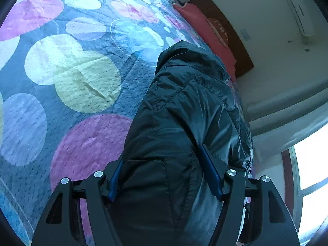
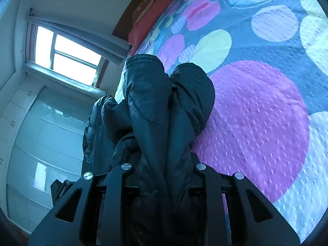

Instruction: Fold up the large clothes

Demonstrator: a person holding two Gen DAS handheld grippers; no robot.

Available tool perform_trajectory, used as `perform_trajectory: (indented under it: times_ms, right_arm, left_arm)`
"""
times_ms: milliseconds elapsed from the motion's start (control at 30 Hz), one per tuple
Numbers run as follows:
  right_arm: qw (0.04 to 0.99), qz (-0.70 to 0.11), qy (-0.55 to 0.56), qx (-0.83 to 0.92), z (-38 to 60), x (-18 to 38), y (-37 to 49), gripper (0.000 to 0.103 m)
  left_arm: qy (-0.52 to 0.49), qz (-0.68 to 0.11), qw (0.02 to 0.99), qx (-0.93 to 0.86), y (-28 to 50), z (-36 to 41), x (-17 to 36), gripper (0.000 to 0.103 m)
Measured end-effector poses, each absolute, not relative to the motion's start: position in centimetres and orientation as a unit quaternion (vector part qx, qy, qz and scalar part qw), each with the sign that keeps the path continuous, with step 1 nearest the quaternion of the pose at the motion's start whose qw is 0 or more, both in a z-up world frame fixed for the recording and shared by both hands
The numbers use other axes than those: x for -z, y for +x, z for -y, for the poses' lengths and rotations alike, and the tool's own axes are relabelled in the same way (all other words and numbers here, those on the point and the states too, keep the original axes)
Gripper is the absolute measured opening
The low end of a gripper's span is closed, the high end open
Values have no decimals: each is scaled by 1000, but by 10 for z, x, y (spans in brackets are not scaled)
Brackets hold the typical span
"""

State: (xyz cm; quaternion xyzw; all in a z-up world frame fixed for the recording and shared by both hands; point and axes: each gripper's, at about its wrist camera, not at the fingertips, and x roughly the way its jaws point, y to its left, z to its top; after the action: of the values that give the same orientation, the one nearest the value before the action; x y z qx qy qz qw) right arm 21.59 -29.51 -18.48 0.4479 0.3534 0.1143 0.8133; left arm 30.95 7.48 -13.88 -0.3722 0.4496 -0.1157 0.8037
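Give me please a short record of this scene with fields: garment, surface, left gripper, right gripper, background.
garment: dark padded jacket, bunched, hanging from both grippers
surface: bedspread with coloured circles
left gripper: fingers on both sides of the jacket fabric
right gripper: fabric bundled between its fingers
background: red pillow, window, air conditioner

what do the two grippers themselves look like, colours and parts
Both are matte black plastic linkages with triangular cutouts and round silver pivot bolts. The left gripper has blue finger pads. On the right gripper, the pads are hidden. No cables or sleeves show.
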Motion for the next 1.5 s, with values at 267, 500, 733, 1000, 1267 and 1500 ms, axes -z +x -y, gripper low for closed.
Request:
perform_trajectory:
  times_ms: [267,500,733,1000,1267,1500]
  right_arm:
    - [802,-366,462,-101,298,203,221,25]
    - [808,-372,448,-91,296,201,222,29]
    - [821,-377,421,-82,295,189,215,44]
    - [828,-363,420,-86,299,174,178,62]
    - [820,-370,430,-78,297,184,151,66]
    - [805,-388,438,-92,291,197,142,37]
  left_arm:
    - [-348,-448,816,113,315,-75,148,67]
    - [-351,-448,814,114,317,-72,145,67]
    - [-342,-444,819,124,311,-80,138,73]
    - [-308,-426,838,144,268,-94,123,77]
    - [-333,-433,822,159,231,-103,145,80]
    - [-323,-427,827,172,223,-97,141,63]
